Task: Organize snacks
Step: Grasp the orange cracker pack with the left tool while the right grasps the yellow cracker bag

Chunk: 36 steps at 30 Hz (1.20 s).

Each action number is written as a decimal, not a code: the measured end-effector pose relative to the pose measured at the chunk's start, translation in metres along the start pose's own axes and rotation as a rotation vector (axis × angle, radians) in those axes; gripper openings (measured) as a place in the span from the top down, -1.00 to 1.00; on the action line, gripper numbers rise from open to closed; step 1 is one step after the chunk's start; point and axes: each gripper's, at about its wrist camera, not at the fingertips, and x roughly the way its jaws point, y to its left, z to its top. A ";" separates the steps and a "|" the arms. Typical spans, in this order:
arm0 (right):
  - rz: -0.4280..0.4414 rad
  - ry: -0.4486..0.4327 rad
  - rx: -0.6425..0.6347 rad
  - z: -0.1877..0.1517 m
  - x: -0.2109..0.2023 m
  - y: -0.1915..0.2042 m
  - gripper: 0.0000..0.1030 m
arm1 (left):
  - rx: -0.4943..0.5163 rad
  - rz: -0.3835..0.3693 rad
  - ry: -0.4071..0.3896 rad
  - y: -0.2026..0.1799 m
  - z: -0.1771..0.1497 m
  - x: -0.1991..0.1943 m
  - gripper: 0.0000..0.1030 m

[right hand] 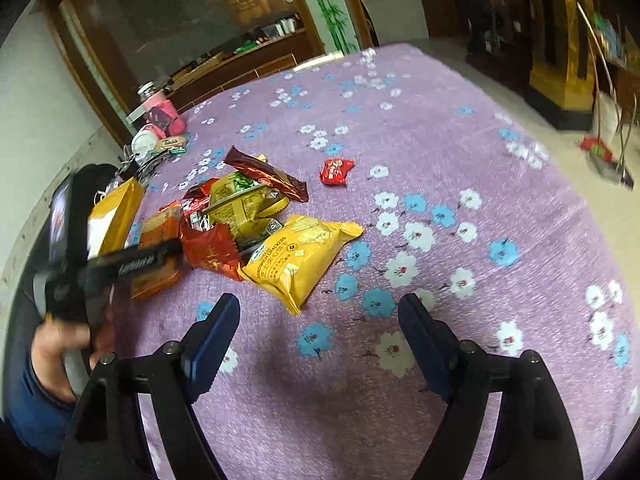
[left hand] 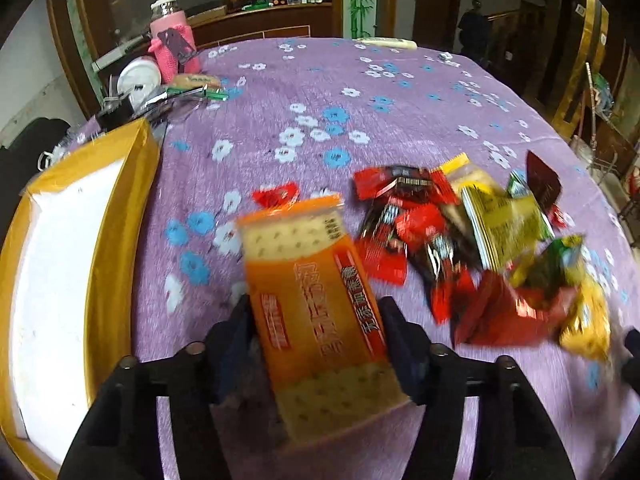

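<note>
My left gripper [left hand: 314, 316] is shut on an orange cracker packet [left hand: 316, 312] and holds it above the purple flowered tablecloth [left hand: 360, 100]. A gold box with a white inside [left hand: 68, 264] lies to its left. A pile of red, yellow and green snack packets [left hand: 480, 248] lies to its right. In the right wrist view my right gripper [right hand: 320, 316] is open and empty over the cloth, just in front of a yellow cracker bag [right hand: 300, 256] at the near edge of the pile [right hand: 240, 208]. The left gripper [right hand: 132, 264] and its orange packet [right hand: 160, 248] show at the left.
A pink bottle [left hand: 172, 40], a white round tin [left hand: 138, 76] and small items sit at the table's far left corner. A lone red candy [right hand: 336, 170] lies beyond the pile. A broom and dustpan [right hand: 604, 152] stand on the floor at right.
</note>
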 end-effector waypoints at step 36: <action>0.051 -0.027 -0.122 -0.001 0.006 0.081 0.16 | -0.079 -0.162 -0.145 0.043 -0.024 -0.074 -0.17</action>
